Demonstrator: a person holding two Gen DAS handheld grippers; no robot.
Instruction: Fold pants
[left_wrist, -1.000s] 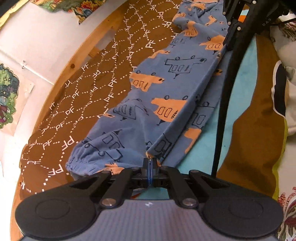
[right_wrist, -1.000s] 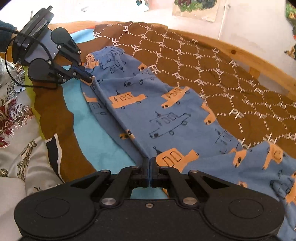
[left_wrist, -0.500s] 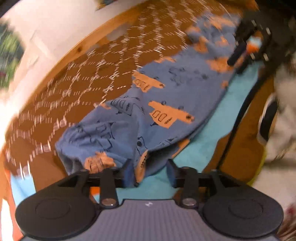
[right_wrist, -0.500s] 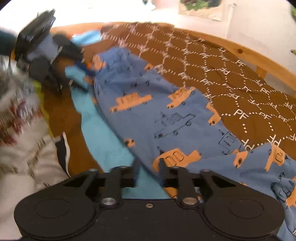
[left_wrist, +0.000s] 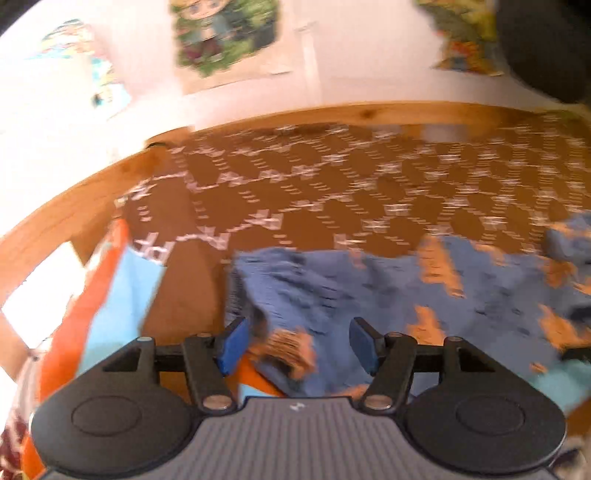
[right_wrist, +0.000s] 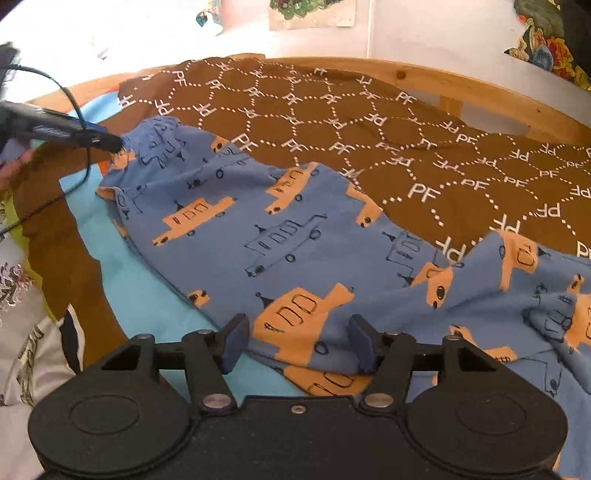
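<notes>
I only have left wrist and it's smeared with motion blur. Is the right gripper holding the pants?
Observer: No. The right gripper is open, its jaws on either side of a fold of the pants without pinching it.
Operator: How do the pants lie overall?
Observer: Stretched diagonally across the brown PF blanket and the light blue sheet, one leg laid over the other.
Operator: Where does my left gripper sit on them?
Observer: The left gripper shows side-on at the gathered cuff end, far left in the right wrist view.
</notes>
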